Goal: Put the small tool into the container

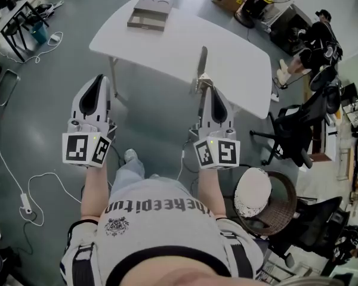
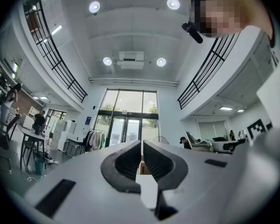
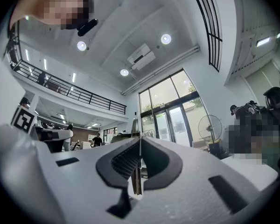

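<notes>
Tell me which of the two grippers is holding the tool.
The right gripper: its jaws clamp a thin grey metal tool that sticks out past them. The left gripper has its jaws shut on nothing.

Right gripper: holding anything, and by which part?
The right gripper is shut on the tool, a thin flat strip, near one end; most of it sticks out past the tips. The left gripper holds nothing.

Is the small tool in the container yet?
No, the right gripper grips the small tool, away from the container.
</notes>
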Available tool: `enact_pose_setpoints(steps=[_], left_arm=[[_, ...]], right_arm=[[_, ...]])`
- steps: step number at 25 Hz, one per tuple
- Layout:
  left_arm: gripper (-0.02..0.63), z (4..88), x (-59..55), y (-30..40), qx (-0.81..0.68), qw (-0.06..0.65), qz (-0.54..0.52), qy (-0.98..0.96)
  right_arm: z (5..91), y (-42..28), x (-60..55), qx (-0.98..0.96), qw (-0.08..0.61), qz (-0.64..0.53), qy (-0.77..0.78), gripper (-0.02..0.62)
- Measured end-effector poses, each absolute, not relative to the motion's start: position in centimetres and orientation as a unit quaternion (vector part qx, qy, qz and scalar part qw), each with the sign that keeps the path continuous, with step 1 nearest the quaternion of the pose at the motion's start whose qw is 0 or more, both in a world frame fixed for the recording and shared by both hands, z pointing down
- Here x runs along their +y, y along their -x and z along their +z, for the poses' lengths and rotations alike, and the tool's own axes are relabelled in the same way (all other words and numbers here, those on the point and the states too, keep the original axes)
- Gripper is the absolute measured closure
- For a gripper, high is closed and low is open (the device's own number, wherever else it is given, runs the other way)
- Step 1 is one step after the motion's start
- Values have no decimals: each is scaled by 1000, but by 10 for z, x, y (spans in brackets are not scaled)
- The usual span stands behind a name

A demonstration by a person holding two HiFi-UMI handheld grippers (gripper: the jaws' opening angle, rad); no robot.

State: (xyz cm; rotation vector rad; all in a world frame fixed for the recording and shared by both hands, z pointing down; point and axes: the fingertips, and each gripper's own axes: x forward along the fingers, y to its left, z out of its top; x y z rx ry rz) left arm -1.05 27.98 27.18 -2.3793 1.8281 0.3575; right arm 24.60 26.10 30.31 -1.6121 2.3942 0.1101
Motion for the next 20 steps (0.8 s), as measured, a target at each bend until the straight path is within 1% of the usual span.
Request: enact_pose_setpoints(steps=[10,20], left_arm=[[592,269,239,26,595,64,118,792],[592,268,181,61,584,65,120,800]], right_arm=[[305,-236,221,814,135,26,565,588],[305,-194,169,813,131,24,567,588]])
